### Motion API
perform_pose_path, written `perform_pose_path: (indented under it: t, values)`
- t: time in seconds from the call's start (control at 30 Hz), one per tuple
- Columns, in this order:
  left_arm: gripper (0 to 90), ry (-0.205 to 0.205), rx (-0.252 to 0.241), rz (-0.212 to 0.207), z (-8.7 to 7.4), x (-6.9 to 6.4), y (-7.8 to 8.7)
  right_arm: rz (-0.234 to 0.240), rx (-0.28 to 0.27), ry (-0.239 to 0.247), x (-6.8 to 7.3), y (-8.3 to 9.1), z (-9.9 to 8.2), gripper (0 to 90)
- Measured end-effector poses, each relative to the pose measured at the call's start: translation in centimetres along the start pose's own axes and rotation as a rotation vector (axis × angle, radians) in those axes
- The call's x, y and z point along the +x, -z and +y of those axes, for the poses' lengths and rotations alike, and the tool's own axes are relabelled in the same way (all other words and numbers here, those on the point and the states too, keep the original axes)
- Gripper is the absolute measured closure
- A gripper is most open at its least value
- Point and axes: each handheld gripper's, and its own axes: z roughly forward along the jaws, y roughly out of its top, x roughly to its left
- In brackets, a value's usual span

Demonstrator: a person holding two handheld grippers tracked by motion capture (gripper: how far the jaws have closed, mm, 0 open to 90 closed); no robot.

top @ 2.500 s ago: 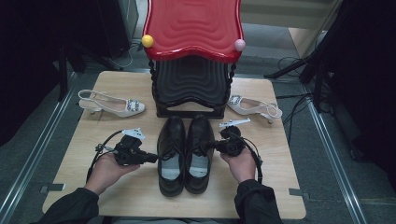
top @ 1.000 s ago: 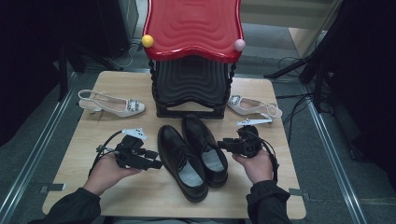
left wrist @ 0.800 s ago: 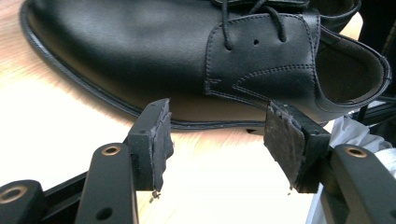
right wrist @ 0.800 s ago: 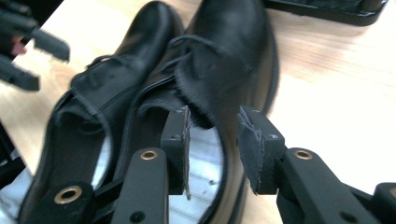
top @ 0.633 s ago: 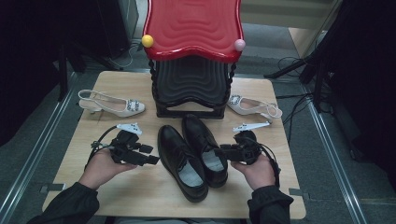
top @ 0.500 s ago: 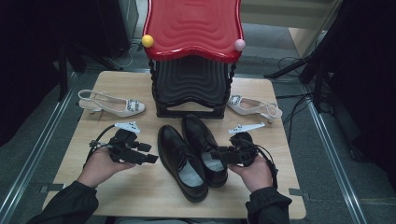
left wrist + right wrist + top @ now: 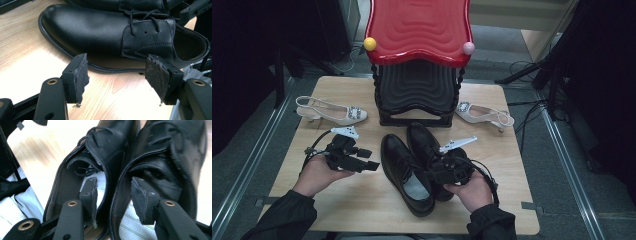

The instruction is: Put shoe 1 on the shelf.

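Two black lace-up shoes lie side by side mid-table, toes toward the back left: the left shoe [image 7: 404,172] [image 7: 100,37] [image 7: 105,147] and the right shoe [image 7: 426,147] [image 7: 170,152]. My left gripper [image 7: 368,159] [image 7: 117,67] hovers just left of the left shoe's side. Its jaws have just been opening and nothing is between them. My right gripper [image 7: 435,170] [image 7: 113,192] is at the heel openings, one jaw inside each shoe, astride their adjoining walls. Its jaws have just been opening too, and the pads stand off the leather.
A red-topped stool [image 7: 419,30] on a stack of black stools [image 7: 417,90] stands at the back centre. One beige slingback heel [image 7: 332,111] lies at its left, another [image 7: 484,114] at its right. The wooden table [image 7: 362,210] ends just before the person's sleeves.
The shoes, earlier straight, now lie slanted. My left gripper has backed off the left shoe and opened. My right gripper has slid toward the front and left onto the heel openings, jaws spreading.
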Motion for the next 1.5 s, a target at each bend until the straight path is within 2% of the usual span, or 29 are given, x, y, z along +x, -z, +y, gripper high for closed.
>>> perform_pose_path:
  t: [0.2,0.33,0.57,0.7,0.87,1.0,1.23,1.33,1.43,1.5]
  values:
    - [35.1,0.006,-0.006,0.007,0.0,0.3,0.2,-0.009,0.031,0.025,0.3,-1.4,0.2,57.7]
    - [35.0,0.012,-0.013,0.014,-0.1,0.4,0.4,-0.015,0.061,0.022,0.3,-2.6,0.5,58.4]
    - [35.0,0.017,-0.019,0.012,-0.2,0.5,0.6,-0.027,0.064,0.007,-0.1,-3.5,1.0,59.6]
    - [35.0,0.015,-0.021,0.017,-0.4,0.5,0.8,-0.043,0.099,0.008,-0.2,-4.6,1.1,61.3]
    - [35.1,0.022,-0.023,0.025,-0.6,0.6,1.0,-0.042,0.109,-0.006,-0.4,-4.8,1.3,63.8]
    - [34.5,0.035,-0.029,0.027,-0.7,0.5,1.1,-0.075,0.121,-0.002,-0.3,-5.1,1.4,67.8]
    - [33.6,0.041,-0.035,0.021,-0.6,0.4,1.2,-0.078,0.122,-0.007,-0.5,-5.0,1.4,75.0]
    - [33.3,0.041,-0.036,0.019,-0.6,0.5,1.3,-0.066,0.122,-0.039,-0.8,-4.8,1.4,80.0]
    - [33.3,0.04,-0.035,0.02,-0.6,0.5,1.4,-0.061,0.127,-0.037,-1.0,-4.7,1.4,81.1]
    - [33.3,0.038,-0.035,0.023,-0.8,0.6,1.5,-0.04,0.134,-0.045,-1.4,-4.6,1.4,82.2]
